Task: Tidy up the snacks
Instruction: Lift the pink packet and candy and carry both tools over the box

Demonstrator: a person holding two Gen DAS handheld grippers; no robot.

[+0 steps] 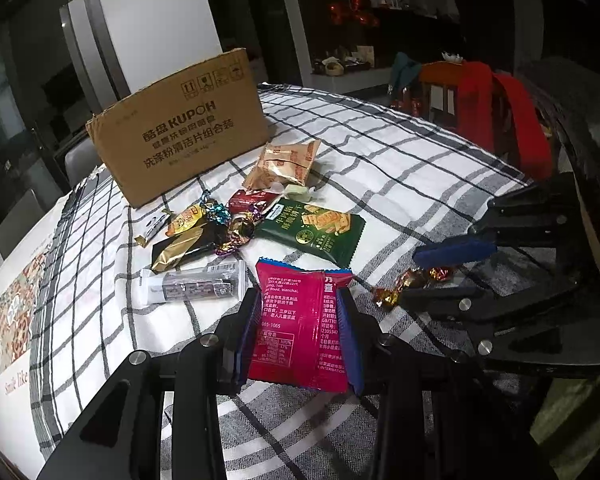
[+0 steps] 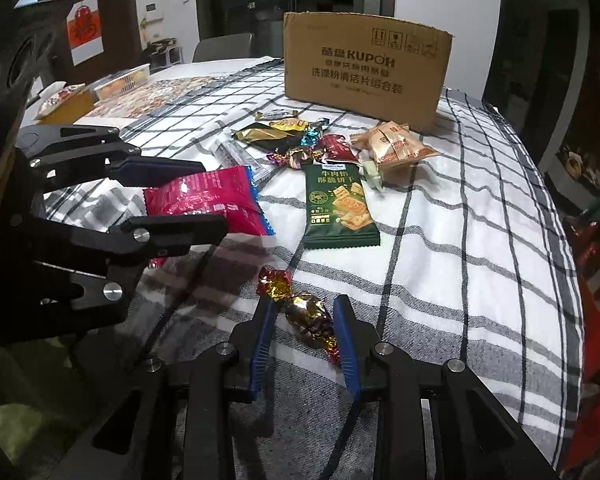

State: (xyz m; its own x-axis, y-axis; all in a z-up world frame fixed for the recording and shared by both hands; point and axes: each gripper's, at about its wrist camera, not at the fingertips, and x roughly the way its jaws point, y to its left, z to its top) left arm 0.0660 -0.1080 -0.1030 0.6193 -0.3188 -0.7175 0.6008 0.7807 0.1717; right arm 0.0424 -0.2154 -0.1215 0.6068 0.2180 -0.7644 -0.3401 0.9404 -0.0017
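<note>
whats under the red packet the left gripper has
The red packet is gripped by the left gripper. Beneath it lies the checked tablecloth, shadowed. The cloth directly beneath it is mostly covered, so anything there is hidden.

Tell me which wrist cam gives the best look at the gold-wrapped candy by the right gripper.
Right wrist view: the gold-wrapped candy lies close and large between the right gripper's blue pads, twisted ends visible. The left wrist view shows the same candy small and off to the side, partly hidden by that gripper's fingers.
</note>
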